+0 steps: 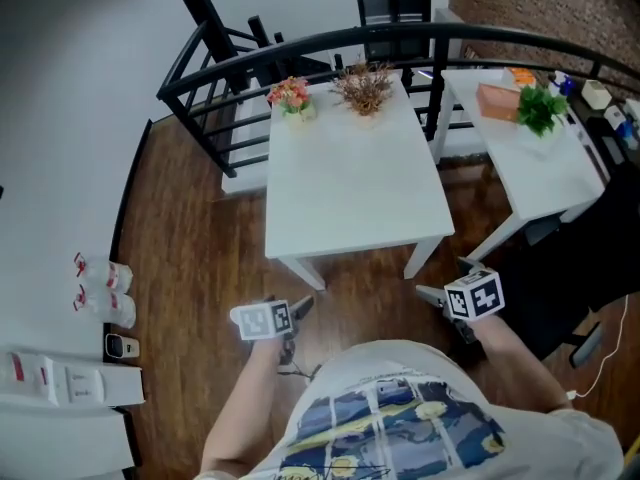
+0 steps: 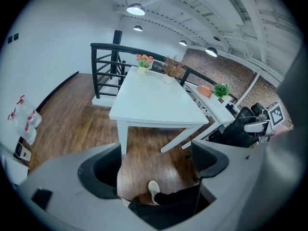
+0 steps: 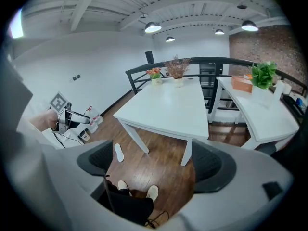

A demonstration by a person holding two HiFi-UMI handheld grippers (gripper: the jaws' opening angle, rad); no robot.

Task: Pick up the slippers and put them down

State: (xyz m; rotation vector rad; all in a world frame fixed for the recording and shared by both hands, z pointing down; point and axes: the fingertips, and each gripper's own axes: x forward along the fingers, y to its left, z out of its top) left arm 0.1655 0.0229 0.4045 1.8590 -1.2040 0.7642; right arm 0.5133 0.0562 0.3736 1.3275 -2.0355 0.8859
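**Slipper on the floor, both tools empty**

A white slipper (image 3: 118, 152) lay on the wood floor near a front leg of the white desk (image 3: 168, 109). The left tool (image 2: 156, 162) and right tool (image 3: 154, 162) hung released before the desk, jaws apart around nothing and angled downward, probably ready to reach for it.

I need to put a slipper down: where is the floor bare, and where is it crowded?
Bare: the wooden floor between the white table and the white wall, and the patch between the table's front legs. Crowded: the wall foot with the spray bottles, and the right side by the black chair.
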